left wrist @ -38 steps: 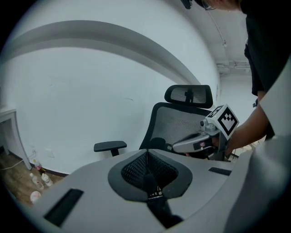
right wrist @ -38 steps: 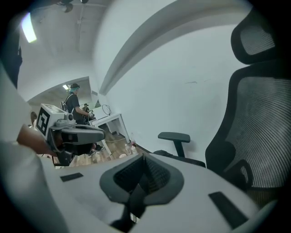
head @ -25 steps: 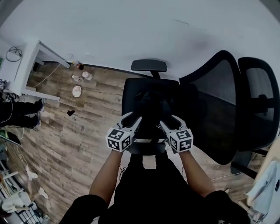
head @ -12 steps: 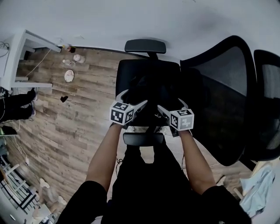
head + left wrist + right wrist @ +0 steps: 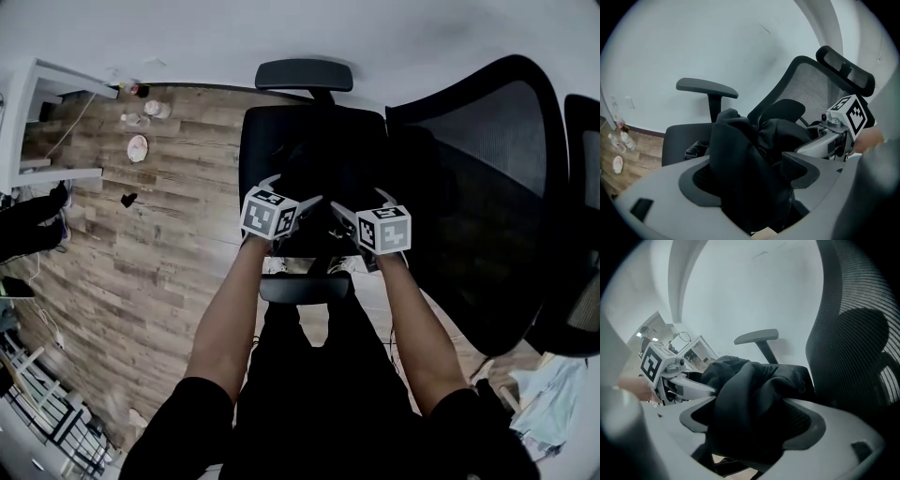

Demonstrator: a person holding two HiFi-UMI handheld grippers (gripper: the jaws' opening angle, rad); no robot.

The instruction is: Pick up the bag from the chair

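Observation:
A black fabric bag point(image 5: 319, 192) is bunched up over the seat of a black office chair point(image 5: 267, 150). My left gripper point(image 5: 298, 194) is shut on the bag's left side, and my right gripper point(image 5: 354, 206) is shut on its right side. In the left gripper view the bag point(image 5: 740, 150) fills the gap of the left gripper point(image 5: 750, 180), with a strap trailing onto the seat point(image 5: 677, 140); the right gripper point(image 5: 834, 136) shows beyond it. In the right gripper view dark cloth point(image 5: 750, 399) fills the right gripper point(image 5: 750, 427), with the left gripper point(image 5: 670, 376) alongside.
The chair's far armrest point(image 5: 305, 73) and near armrest point(image 5: 305, 288) flank the seat. Its mesh back point(image 5: 487, 178) rises at the right, with another chair behind. A white desk point(image 5: 47, 84) and small items stand on the wood floor point(image 5: 141, 244) at left.
Both grippers have moved away from the near armrest, farther over the seat, with the bag's cloth gathered between them. The head view has shifted slightly.

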